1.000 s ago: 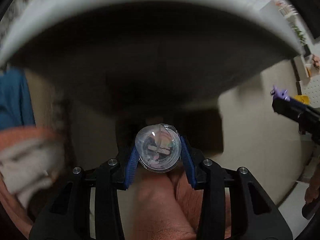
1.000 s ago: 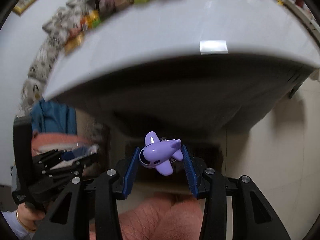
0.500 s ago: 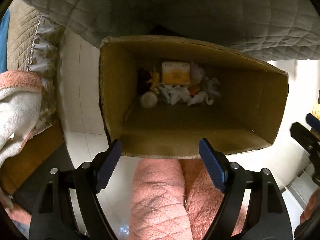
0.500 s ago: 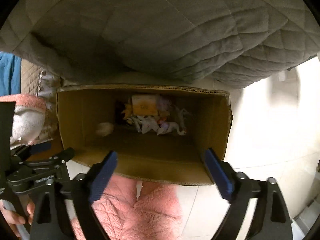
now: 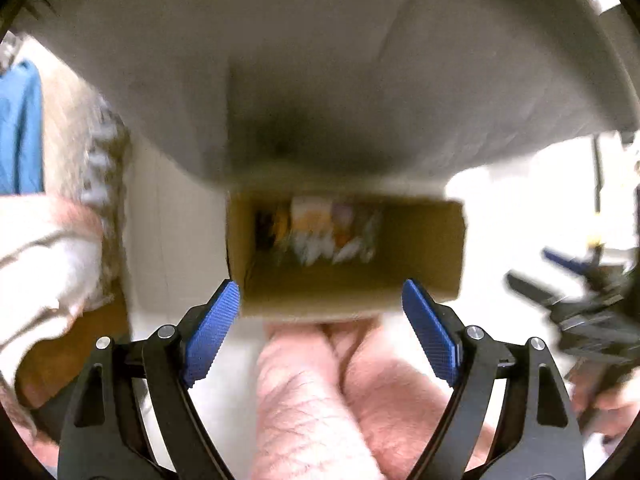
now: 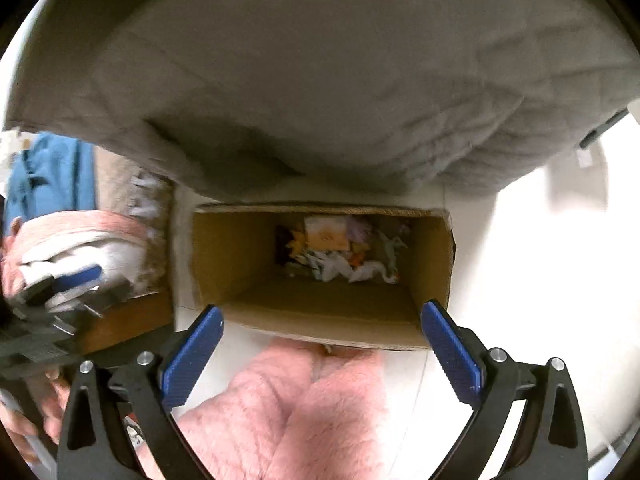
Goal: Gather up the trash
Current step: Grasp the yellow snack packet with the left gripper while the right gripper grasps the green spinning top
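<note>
An open brown cardboard box [image 5: 424, 248] [image 6: 236, 256] stands on the white floor below both grippers. Crumpled paper, wrappers and small items form a pile of trash [image 5: 320, 236] [image 6: 340, 252] at its far end. My left gripper [image 5: 320, 312] is open and empty, above the box's near edge. My right gripper [image 6: 322, 328] is open and empty, also above the near edge. The left gripper also shows in the right wrist view [image 6: 60, 300] at the left. The right gripper shows blurred in the left wrist view [image 5: 580, 304] at the right.
A grey quilted cover [image 6: 340, 100] [image 5: 320, 60] hangs over the far side of the box. The person's pink-clad knees [image 6: 288, 412] [image 5: 320, 392] sit just before the box. Pink and white cloth [image 6: 76, 248] and a blue garment [image 6: 48, 176] lie at the left.
One second ago the left gripper held a clear capsule and the right a purple toy plane. Both grippers have since opened over the box and now sit higher and farther back.
</note>
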`<state>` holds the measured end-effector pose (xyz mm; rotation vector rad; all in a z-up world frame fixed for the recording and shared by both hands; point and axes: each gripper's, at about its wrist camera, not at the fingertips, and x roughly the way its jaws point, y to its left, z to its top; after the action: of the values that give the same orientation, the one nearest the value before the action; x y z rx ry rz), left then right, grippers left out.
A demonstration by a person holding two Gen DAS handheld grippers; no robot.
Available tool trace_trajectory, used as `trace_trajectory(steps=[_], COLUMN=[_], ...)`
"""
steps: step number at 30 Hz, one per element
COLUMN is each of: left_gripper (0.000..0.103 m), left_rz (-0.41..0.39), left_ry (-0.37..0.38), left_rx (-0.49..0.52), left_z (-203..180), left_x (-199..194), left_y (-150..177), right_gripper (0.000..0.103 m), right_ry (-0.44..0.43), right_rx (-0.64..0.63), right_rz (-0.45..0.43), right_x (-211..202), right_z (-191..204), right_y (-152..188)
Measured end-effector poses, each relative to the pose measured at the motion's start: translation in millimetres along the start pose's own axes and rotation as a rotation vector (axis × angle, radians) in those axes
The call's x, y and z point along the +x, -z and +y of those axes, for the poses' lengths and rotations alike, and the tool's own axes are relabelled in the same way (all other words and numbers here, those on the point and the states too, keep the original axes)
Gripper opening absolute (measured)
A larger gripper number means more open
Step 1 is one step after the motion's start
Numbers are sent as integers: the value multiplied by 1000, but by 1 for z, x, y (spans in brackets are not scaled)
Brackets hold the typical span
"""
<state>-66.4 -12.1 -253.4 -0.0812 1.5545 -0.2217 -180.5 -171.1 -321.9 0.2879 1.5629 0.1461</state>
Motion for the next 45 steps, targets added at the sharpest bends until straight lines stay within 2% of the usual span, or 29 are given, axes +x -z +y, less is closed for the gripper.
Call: trace_trajectory(steps=[2,3,5,8,12,13,15,17,22,24,26,29,33,36,37,40,45], left_gripper=[82,82,82,84,87,87,87,87,87,87,81,77,74,74,74,74,74], left_rz=[-129,-218,-346,-477,-505,-492,-460,-426,-358,-356,-360,-376,-394,-431,-451,-485,-508], left_ry=[16,35,56,20,-53,-102,-126,-164,-188,-184,-204,-237,-160,-97,-52,-16,80], left_rx=[-27,-49,-79,-119,-175,-164,-135,-115,-99,-100,-72,-19,-44,-54,-56,-44,-84], left_z=[1,3,8,17,27,27,29,30,38,40,38,35,46,53,55,54,58], left_x=[-58,-91,-136,-178,-181,-173,-161,-148,-126,-126,-126,-123,-132,-149,-157,-175,-191], left_y=[-16,-28,-51,-102,-182,-210,-247,-268,-302,-302,-296,-282,-265,-241,-229,-192,-138], right_gripper=[98,98,98,98,98,98,98,98,98,98,98,98,98,98,98,98,98], right_ry=[-32,-52,-91,-136,-166,-172,-191,-199,-210,-208,-212,-209,-232,-268,-280,-308,-269], right_rx=[1,8,37,75,107,116,137,154,172,177,182,174,123,67,36,-44,-182], right_rz=[-20,-28,-50,-90,-135,-142,-159,-174,-200,-203,-207,-210,-237,-277,-299,-351,-444], right_x=[-18,-26,-43,-61,-71,-73,-78,-81,-95,-97,-97,-96,-110,-129,-139,-158,-157], right_z=[3,3,5,4,7,7,8,8,6,5,4,7,22,36,45,75,140], right_y=[3,5,8,10,12,12,12,12,10,8,5,-1,-14,-30,-43,-86,-178])
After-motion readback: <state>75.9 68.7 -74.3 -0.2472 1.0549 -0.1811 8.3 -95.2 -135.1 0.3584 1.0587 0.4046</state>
